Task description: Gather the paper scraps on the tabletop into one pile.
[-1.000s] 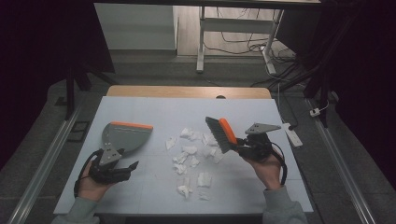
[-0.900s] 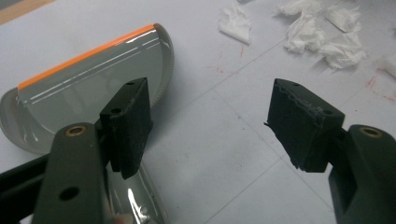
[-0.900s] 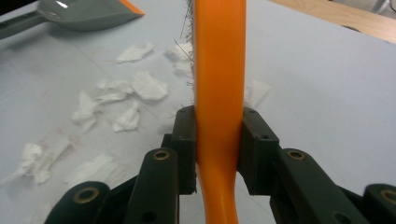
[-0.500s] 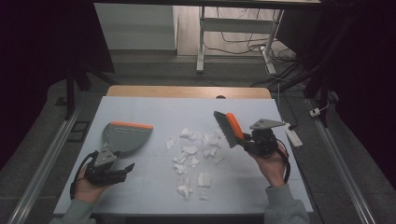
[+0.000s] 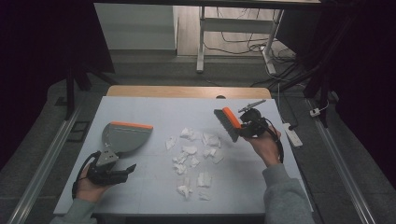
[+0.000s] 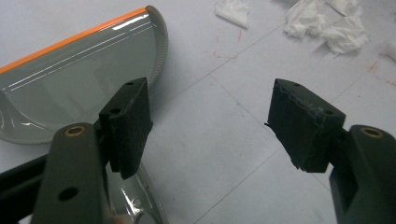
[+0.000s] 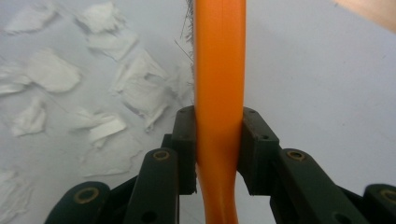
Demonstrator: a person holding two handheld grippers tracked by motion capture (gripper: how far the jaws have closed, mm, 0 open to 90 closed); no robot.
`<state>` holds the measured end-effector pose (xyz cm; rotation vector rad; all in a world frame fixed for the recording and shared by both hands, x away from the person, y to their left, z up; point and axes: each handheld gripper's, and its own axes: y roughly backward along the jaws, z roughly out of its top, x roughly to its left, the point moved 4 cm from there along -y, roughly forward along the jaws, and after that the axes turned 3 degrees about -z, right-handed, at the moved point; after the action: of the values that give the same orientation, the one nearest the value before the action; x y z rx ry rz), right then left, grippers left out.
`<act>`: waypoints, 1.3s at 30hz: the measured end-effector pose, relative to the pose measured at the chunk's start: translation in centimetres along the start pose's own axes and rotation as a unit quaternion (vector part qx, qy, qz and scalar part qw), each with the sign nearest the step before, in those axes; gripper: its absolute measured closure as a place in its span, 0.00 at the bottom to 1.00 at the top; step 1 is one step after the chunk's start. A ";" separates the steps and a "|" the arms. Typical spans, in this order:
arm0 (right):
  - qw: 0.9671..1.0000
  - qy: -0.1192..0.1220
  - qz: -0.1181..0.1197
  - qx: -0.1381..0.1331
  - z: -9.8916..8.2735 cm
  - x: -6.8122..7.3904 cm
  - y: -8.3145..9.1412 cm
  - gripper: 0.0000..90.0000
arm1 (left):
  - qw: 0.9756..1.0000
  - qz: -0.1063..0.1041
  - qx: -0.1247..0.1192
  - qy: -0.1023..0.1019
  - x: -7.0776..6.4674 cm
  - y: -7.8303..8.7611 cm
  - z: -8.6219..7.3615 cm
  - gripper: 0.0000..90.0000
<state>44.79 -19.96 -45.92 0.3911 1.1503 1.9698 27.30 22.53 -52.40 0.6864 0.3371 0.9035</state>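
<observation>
A grey dustpan [image 5: 123,136] with an orange lip lies on the left of the table. My left gripper [image 5: 127,169] rests just in front of it, near its handle. In the left gripper view the left gripper [image 6: 210,121] is open over bare table, with the dustpan [image 6: 79,79] beyond the left jaw. My right gripper [image 5: 241,130] holds a hand brush [image 5: 228,123] with an orange back, raised to the right of the torn white paper scraps [image 5: 191,154]. Seen from the right gripper view, the right gripper [image 7: 218,149] is shut on the orange brush handle [image 7: 219,56], and the scraps [image 7: 51,70] lie to its left.
The pale grey table [image 5: 154,109] has a wooden strip [image 5: 187,91] along its far edge. A white power strip [image 5: 292,133] lies just off the right edge. Desk legs and cables [image 5: 243,42] stand on the floor behind.
My right hand has carried the brush away from the scraps, toward the far right of the table. The left gripper and the dustpan have stayed where they were.
</observation>
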 end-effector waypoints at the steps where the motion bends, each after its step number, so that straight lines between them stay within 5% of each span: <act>1: 1.000 0.003 -0.003 0.013 0.2 -0.1 -0.5 0.78 | 1.000 0.000 0.000 0.000 0.0 0.0 0.0 0.34; 10: 0.995 0.034 -0.026 0.086 1.4 0.1 -2.7 0.78 | 1.000 -0.004 0.002 -0.003 -0.1 -0.2 -0.1 0.34; 28: 0.995 0.037 -0.008 0.097 2.3 1.0 -3.8 0.78 | 1.000 -0.011 -0.003 0.000 0.0 -0.2 -0.2 0.37; 39: 0.985 0.125 0.033 0.112 2.4 5.0 -3.7 0.78 | 1.000 -0.010 -0.009 0.002 0.2 0.0 -0.2 0.37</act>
<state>44.95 -13.76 -48.29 0.3057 1.5452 1.9933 27.28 22.80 -52.53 0.6641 0.3389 0.8876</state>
